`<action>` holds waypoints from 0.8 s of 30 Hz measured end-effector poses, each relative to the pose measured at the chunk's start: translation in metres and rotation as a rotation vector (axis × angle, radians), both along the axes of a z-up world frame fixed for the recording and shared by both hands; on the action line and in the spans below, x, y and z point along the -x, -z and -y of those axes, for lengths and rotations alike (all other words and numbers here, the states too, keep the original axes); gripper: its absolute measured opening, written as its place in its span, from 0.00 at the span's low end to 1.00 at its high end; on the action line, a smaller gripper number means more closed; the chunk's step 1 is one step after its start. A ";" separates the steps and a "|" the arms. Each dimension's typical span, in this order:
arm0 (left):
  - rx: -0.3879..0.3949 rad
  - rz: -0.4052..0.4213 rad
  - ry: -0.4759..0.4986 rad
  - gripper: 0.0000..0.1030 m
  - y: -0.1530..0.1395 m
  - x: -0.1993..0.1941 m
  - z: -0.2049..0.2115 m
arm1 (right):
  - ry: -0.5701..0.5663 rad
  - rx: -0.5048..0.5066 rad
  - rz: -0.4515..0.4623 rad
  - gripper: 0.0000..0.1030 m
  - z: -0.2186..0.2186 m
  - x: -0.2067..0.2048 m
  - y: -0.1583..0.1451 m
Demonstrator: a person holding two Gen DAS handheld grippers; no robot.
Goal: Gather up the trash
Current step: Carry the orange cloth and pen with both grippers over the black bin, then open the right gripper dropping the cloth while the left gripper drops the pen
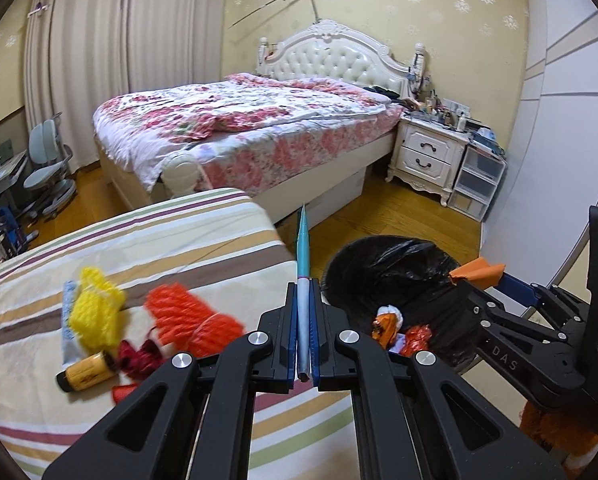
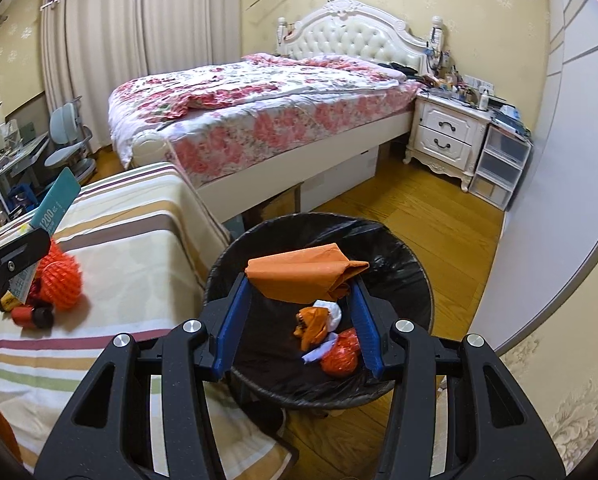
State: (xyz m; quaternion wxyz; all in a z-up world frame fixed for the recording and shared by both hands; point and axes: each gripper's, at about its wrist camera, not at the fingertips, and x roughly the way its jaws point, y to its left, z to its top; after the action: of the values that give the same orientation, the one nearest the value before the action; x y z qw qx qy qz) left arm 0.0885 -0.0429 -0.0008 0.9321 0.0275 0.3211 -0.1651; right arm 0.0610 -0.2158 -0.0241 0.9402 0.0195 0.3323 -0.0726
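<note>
Now over the bin [image 2: 411,280] at twelve o'clock: right gripper [image 2: 299,280], fingers partly spread, pinching an orange paper [image 2: 299,276] between the tips. Left gripper [image 1: 304,292], fingers narrow, clamped on a flat teal packet [image 1: 304,252] seen edge-on. Inside the black liner: orange and white wrappers [image 2: 327,336]. At nine o'clock on the striped cover [image 1: 171,236]: yellow net [image 1: 95,308], orange net [image 1: 179,316], small roll [image 1: 87,372].

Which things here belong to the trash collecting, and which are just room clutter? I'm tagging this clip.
Job:
left gripper shut on teal packet
right gripper holding orange paper
black-lined bin
yellow foam net
orange foam net
yellow tube

Lying about:
bed
nightstand
desk chair
</note>
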 end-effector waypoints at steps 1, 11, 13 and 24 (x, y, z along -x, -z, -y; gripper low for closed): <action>-0.006 -0.002 0.011 0.06 0.002 -0.004 0.008 | 0.008 -0.003 -0.004 0.47 0.005 -0.003 0.001; -0.058 -0.039 0.062 0.06 0.025 -0.041 0.055 | 0.070 -0.028 -0.043 0.47 0.039 -0.033 0.023; -0.067 -0.042 0.065 0.06 0.027 -0.046 0.060 | 0.077 -0.032 -0.048 0.47 0.042 -0.038 0.026; -0.098 -0.069 0.075 0.06 0.039 -0.068 0.084 | 0.104 -0.053 -0.072 0.47 0.056 -0.051 0.040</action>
State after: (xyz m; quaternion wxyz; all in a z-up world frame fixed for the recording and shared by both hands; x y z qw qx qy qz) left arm 0.1565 -0.1272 -0.0396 0.9113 0.0793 0.3594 -0.1848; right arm 0.1124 -0.2719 -0.0642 0.9217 0.0589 0.3663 -0.1133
